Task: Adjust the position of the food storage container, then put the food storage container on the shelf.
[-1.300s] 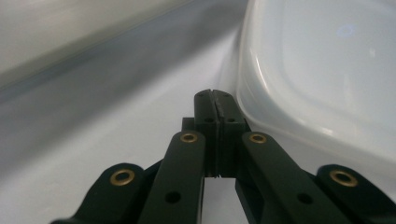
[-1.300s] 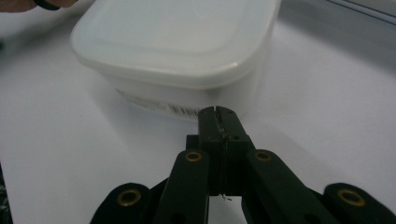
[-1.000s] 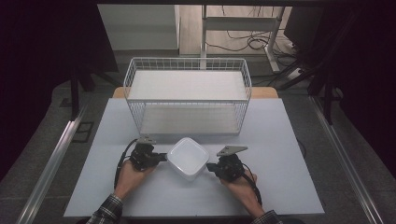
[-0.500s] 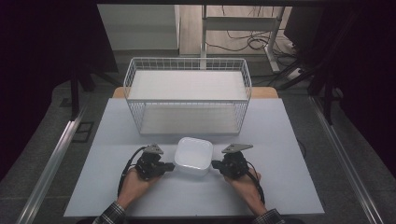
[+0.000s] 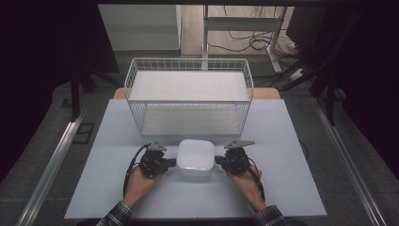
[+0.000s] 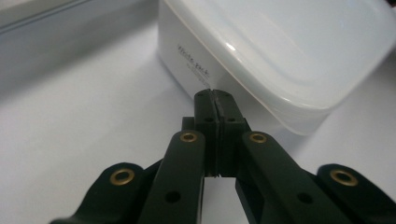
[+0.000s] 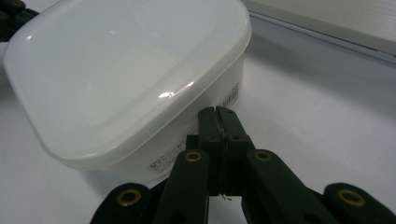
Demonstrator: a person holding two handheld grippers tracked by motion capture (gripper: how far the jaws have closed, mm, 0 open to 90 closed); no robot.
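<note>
White square lidded plastic container [image 5: 195, 157] sits on the pale bench [image 5: 291, 188], before the white wire basket [image 5: 188, 89]. My left hand-held gripper [image 5: 172, 163] and right hand-held gripper [image 5: 218, 161], jaws pressed together, brace opposite walls to steady it

High view looks down over the table [image 5: 282, 188]; both gripper views closely face the white container [image 5: 195, 157] from opposite sides.

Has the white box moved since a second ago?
Yes. The white box turned from corner-on to square with the wire basket, staying near the table's front, between both shut grippers.
</note>
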